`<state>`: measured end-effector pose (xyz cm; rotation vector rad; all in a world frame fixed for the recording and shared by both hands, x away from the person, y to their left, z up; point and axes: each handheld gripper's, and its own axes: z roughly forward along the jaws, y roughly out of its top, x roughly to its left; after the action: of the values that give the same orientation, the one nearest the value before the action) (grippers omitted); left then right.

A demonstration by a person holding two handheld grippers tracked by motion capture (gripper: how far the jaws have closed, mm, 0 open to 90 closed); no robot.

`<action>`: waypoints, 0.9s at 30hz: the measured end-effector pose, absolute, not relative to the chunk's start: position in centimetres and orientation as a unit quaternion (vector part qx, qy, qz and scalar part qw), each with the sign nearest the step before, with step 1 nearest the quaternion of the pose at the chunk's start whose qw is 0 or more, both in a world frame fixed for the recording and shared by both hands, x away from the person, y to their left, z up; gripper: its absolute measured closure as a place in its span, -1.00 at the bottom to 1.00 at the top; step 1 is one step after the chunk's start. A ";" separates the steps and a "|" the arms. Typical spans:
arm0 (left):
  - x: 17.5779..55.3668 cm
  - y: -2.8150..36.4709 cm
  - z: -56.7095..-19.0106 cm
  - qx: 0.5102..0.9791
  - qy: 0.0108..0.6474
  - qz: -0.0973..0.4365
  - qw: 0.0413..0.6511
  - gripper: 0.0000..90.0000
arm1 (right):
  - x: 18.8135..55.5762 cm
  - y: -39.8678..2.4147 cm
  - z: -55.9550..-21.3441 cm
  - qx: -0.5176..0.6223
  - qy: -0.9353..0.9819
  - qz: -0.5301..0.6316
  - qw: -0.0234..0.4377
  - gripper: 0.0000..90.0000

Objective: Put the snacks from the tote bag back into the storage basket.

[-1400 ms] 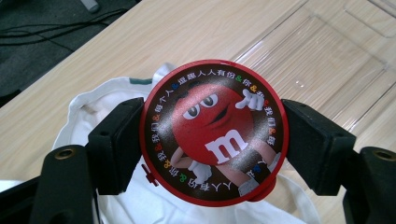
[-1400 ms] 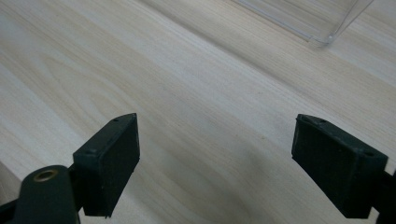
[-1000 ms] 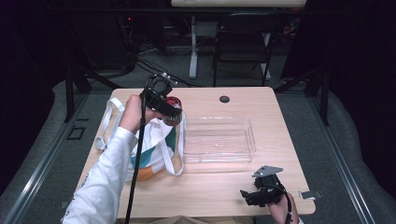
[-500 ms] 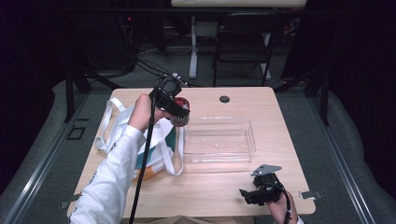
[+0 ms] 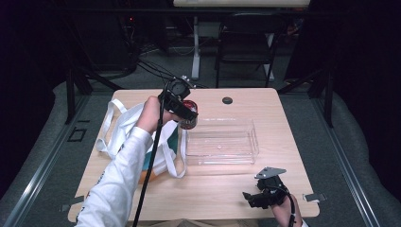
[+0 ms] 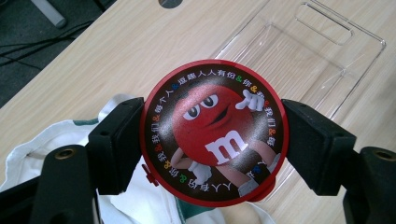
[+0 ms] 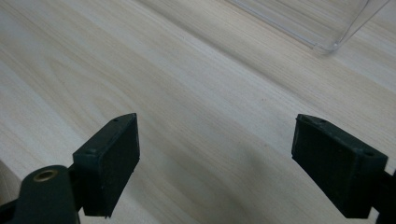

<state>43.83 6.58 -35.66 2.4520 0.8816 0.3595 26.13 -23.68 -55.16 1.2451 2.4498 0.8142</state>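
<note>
Red tin (image 6: 214, 132) clamped in raised left gripper (image 5: 182, 106).

A round red candy tin (image 6: 215, 133), cartoon lid facing up, hangs beside the clear plastic tray (image 5: 221, 142).

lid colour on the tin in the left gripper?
Red rim, black face with a red cartoon candy figure; the tin shows best in the left gripper view.
</note>
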 end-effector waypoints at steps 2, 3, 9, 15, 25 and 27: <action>43.8 6.5 -35.9 0.900 0.327 0.131 0.257 -0.42 | 26.1 -23.6 -55.2 0.428 0.848 0.282 0.137 -0.67; 43.8 6.4 -36.0 0.900 0.327 0.129 0.258 -0.42 | 26.2 -23.6 -55.2 0.428 0.848 0.282 0.136 -0.67; 43.8 6.1 -36.4 0.900 0.327 0.126 0.260 -0.42 | 26.0 -23.7 -55.1 0.428 0.848 0.281 0.137 -0.67; 43.7 5.8 -36.8 0.902 0.322 0.120 0.260 -0.42 | 26.0 -23.6 -55.1 0.426 0.849 0.281 0.137 -0.67; 43.8 5.2 -37.3 0.905 0.318 0.111 0.262 -0.42 | 25.7 -23.9 -55.1 0.433 0.846 0.280 0.138 -0.67; 43.8 5.1 -37.4 0.905 0.317 0.110 0.262 -0.42 | 25.6 -24.0 -55.1 0.433 0.845 0.279 0.140 -0.67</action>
<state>43.82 5.10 -37.42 2.4483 0.8587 0.2981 25.62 -23.97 -55.11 1.2512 2.4421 0.8069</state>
